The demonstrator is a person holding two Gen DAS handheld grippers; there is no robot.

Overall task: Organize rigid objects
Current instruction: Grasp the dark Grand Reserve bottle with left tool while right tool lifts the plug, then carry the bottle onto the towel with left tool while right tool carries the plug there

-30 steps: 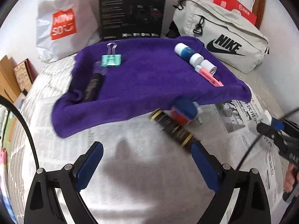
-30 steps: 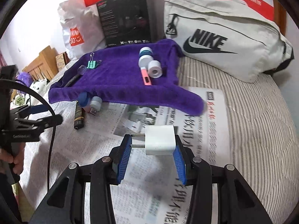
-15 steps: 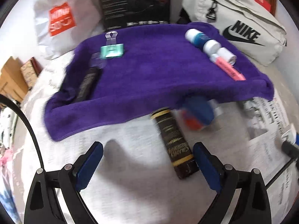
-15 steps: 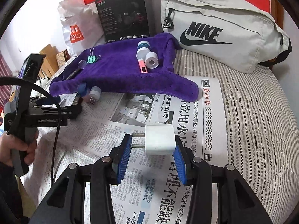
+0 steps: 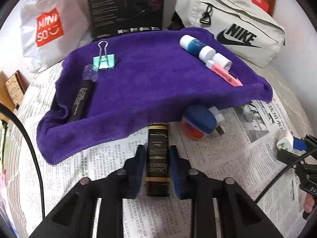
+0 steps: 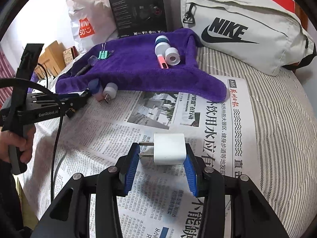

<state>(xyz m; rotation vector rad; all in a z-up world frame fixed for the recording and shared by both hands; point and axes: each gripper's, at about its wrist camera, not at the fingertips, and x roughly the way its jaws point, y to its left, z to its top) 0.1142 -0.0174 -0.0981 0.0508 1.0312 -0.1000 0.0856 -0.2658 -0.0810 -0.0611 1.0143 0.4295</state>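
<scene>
A dark tube with gold lettering (image 5: 158,158) lies on the newspaper just in front of the purple towel (image 5: 150,83). My left gripper (image 5: 157,150) is closing around it, and its blue pads touch both sides. My right gripper (image 6: 162,146) is shut on a white plug charger (image 6: 170,148) held above the newspaper. On the towel lie a teal binder clip (image 5: 104,61), a dark pen (image 5: 82,97), a blue and white bottle (image 5: 196,44), a white tape roll (image 5: 222,60) and a pink highlighter (image 5: 223,73). A blue-lidded orange jar (image 5: 198,122) and a white adapter (image 6: 110,91) sit at the towel's front edge.
Newspaper (image 6: 198,119) covers a striped bed. Along the back wall stand a white Miniso bag (image 5: 45,25), a black box (image 5: 126,6) and a grey Nike bag (image 6: 243,23). A person's hand (image 6: 17,144) holds the left gripper's handle, with a black cable hanging from it.
The left gripper has moved over the dark tube and its jaws have gone from wide open to closed on it. The right gripper still holds the charger in about the same place.
</scene>
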